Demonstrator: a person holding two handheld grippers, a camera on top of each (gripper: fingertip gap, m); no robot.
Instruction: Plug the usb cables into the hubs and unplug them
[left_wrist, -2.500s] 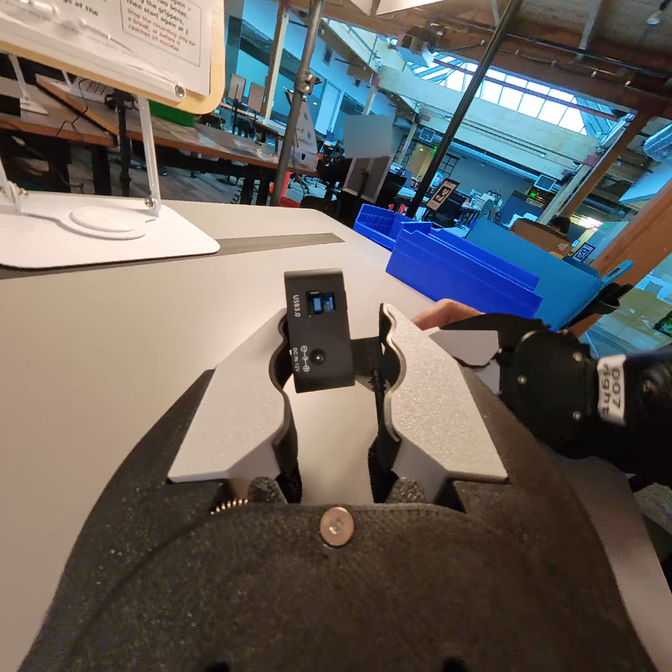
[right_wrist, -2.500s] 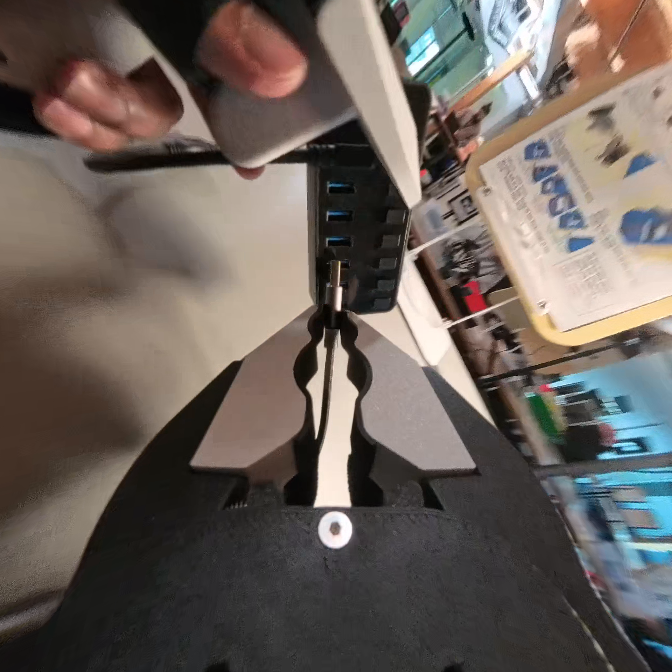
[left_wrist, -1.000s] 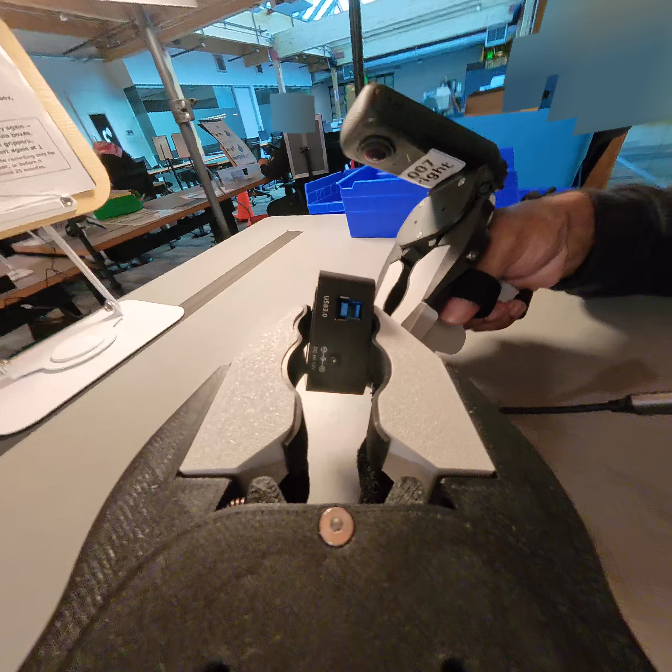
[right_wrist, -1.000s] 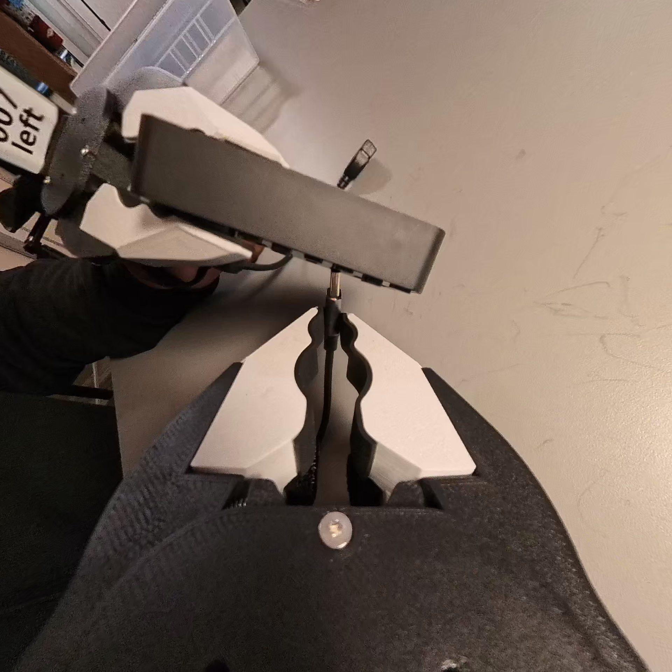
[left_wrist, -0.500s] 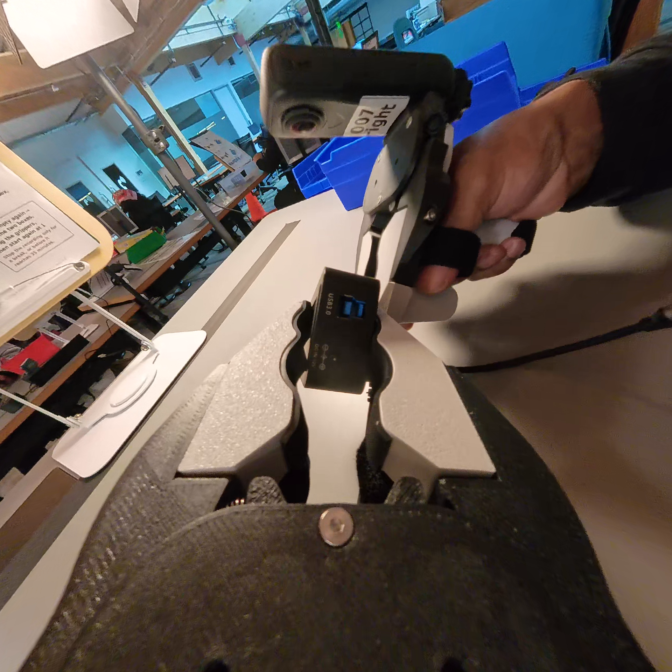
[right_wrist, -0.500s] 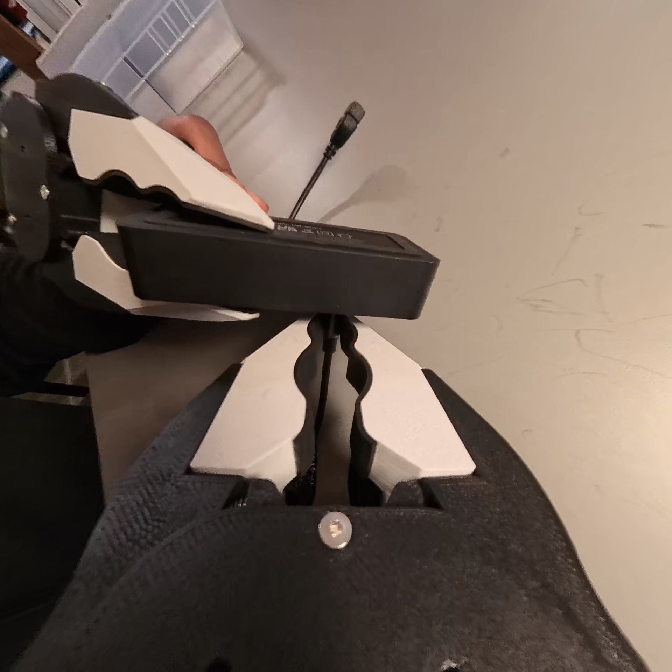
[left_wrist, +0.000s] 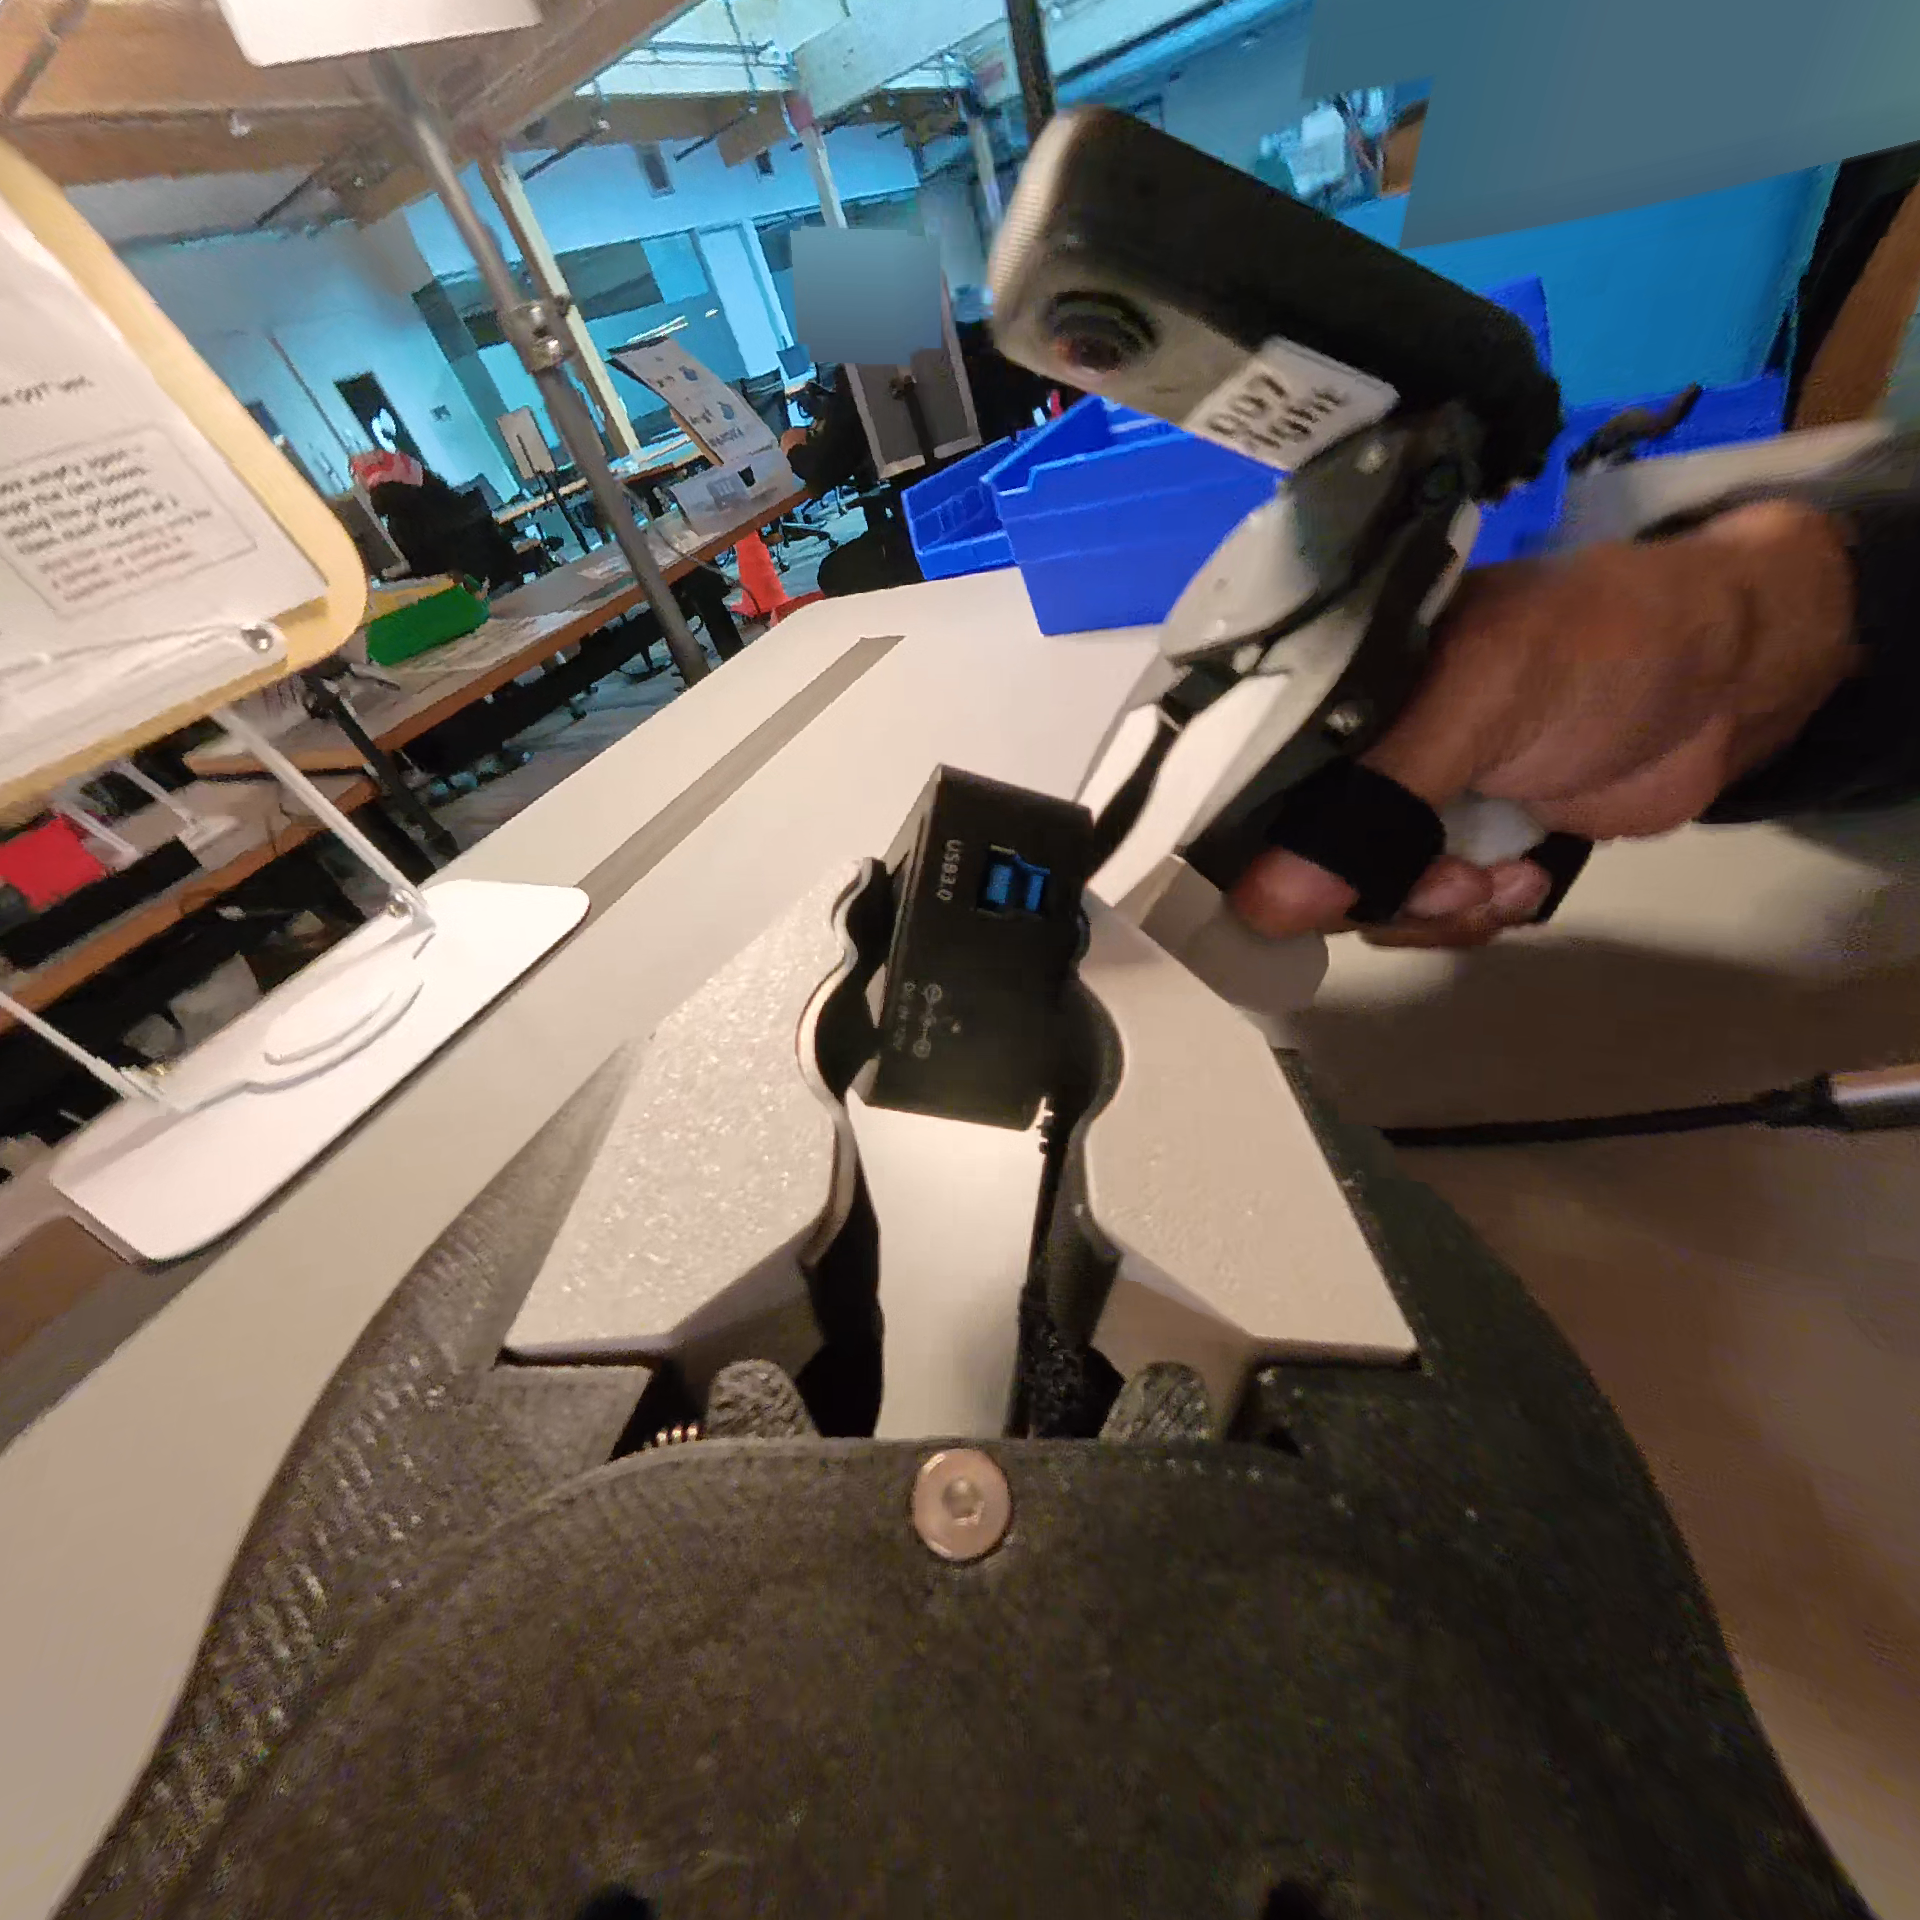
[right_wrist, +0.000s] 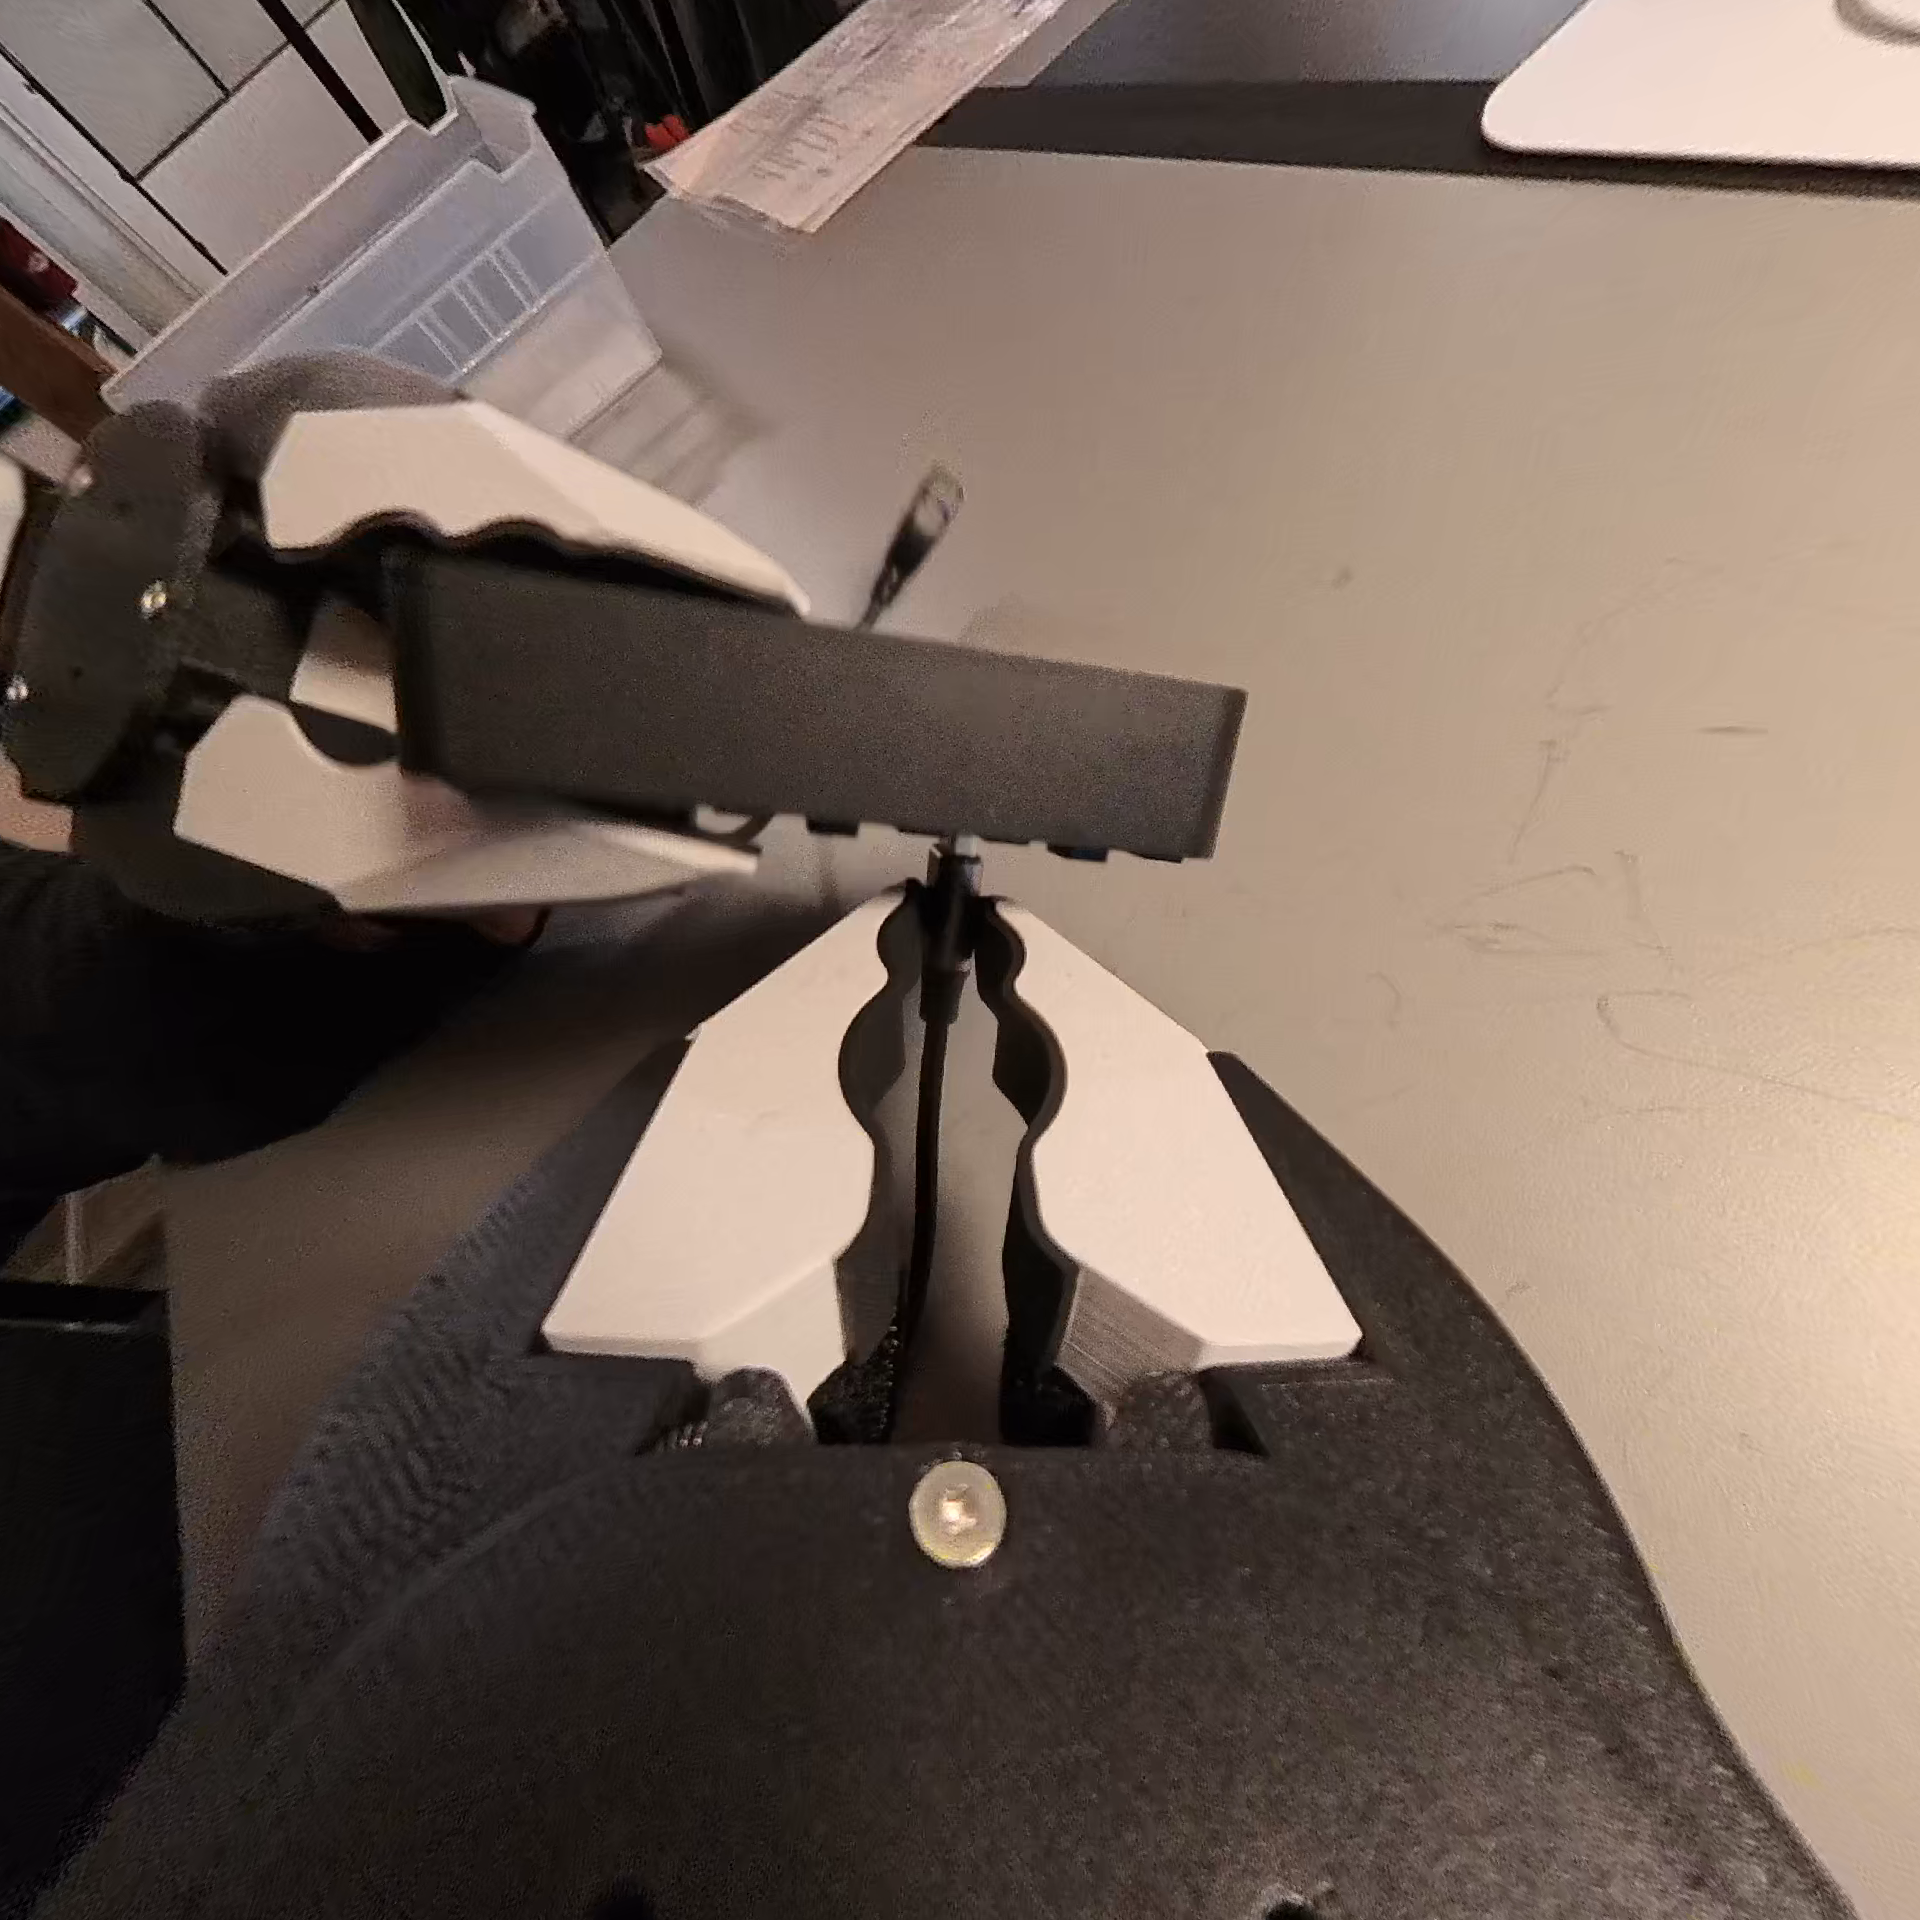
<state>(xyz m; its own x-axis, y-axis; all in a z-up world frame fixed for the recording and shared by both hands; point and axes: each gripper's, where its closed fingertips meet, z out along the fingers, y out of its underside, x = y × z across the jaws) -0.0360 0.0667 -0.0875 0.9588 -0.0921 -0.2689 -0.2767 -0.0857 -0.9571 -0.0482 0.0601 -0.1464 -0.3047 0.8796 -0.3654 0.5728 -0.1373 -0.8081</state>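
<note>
Since half a second ago, the plug has been drawn back: a short length of its metal tip is now seen between the hub and the right gripper, where it was hidden before. Whether the tip is fully out of the port cannot be told. The left wrist view is also swung, so that the right gripper appears tilted lower and closer beside the hub.

The hub, a long black bar, is held off the table by the left gripper, whose jaws are pinched on one end of it. In the right wrist view the left gripper is seen at the left, with the hub reaching out level from it and its port side turned down toward the right gripper. The right jaws are pressed on the black plug, and its cable is run back between the white fingers. The right gripper is gripped by a hand.

A second plug is lying on the table beyond the hub. A third cable is lying on the table at the right of the left wrist view. Blue bins are set at the far table edge, and a sign stand at the left.
</note>
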